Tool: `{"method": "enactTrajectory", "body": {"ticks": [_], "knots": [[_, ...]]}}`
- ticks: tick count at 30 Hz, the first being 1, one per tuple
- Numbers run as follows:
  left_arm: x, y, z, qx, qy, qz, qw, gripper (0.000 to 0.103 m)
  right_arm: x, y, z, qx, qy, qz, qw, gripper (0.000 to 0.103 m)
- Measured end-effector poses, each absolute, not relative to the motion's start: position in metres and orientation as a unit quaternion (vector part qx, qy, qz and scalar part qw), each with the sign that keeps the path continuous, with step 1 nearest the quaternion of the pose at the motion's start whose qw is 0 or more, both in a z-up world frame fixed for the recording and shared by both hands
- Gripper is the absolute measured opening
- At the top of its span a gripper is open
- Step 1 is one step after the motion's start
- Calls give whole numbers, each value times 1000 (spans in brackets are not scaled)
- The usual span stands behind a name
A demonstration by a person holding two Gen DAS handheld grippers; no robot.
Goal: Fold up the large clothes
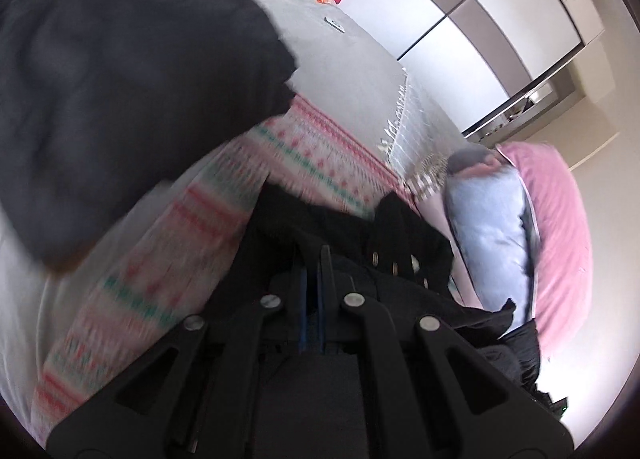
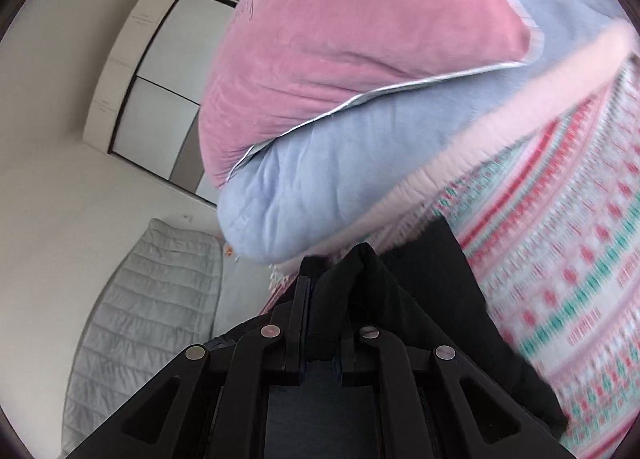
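Note:
A black garment (image 1: 400,235) bunches around my left gripper (image 1: 313,255), whose fingers stand together, shut on its edge. A row of small metal fastenings shows on that cloth. A large dark fold of cloth (image 1: 120,79) fills the upper left, blurred; whether it is the same garment I cannot tell. In the right wrist view the black garment (image 2: 432,299) drapes over my right gripper (image 2: 322,293), which is shut on it, and its right finger is hidden under the cloth. Both grippers are above a pink, green and white patterned blanket (image 1: 240,179) (image 2: 560,259).
A pink pillow (image 2: 340,59) lies on a pale blue one (image 2: 340,179) beside the blanket; both pillows (image 1: 500,227) show at the right in the left wrist view. A grey quilted cover (image 2: 152,299) (image 1: 340,43) spreads beyond. A white wardrobe (image 1: 460,19) (image 2: 160,99) stands behind.

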State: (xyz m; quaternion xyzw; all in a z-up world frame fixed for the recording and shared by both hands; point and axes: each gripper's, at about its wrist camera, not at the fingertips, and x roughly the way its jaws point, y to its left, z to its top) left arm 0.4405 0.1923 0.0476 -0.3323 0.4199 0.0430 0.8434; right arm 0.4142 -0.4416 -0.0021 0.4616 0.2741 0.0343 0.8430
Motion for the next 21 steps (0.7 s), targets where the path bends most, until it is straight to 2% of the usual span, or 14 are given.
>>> {"method": "enactTrajectory", "body": {"ticks": [3,6,9,13,14,15,16,17,18,19,21], "knots": [[519,179,48,-286,419,43,860,6,489,-443,-4,460,286,12,841,8],[577,156,26,-188,449,68,871,14,555,-434,-16,407,313,-29,858,9],[594,149,-2,-160,459,108,867,14,597,-420,-50,346,383,-83,852,9],[596,155,-34,-181,480,96,853,16,607,-410,-79,309,391,-105,860,10],[593,158,-40,-188,485,87,850,18,606,-412,-83,312,391,-102,860,10],[590,160,-44,-192,490,75,847,28,604,-414,-86,317,392,-92,858,10],[587,161,-46,-195,492,65,846,42,601,-418,-87,321,393,-79,858,12],[582,165,-50,-200,493,58,845,49,594,-423,-84,321,391,-61,860,17],[583,166,-51,-203,492,61,844,56,588,-427,-79,313,388,-50,865,28],[581,170,-52,-205,492,62,844,59,578,-432,-71,296,381,-42,875,37],[580,176,-54,-201,494,60,843,60,562,-439,-55,239,368,-42,898,77]]}}
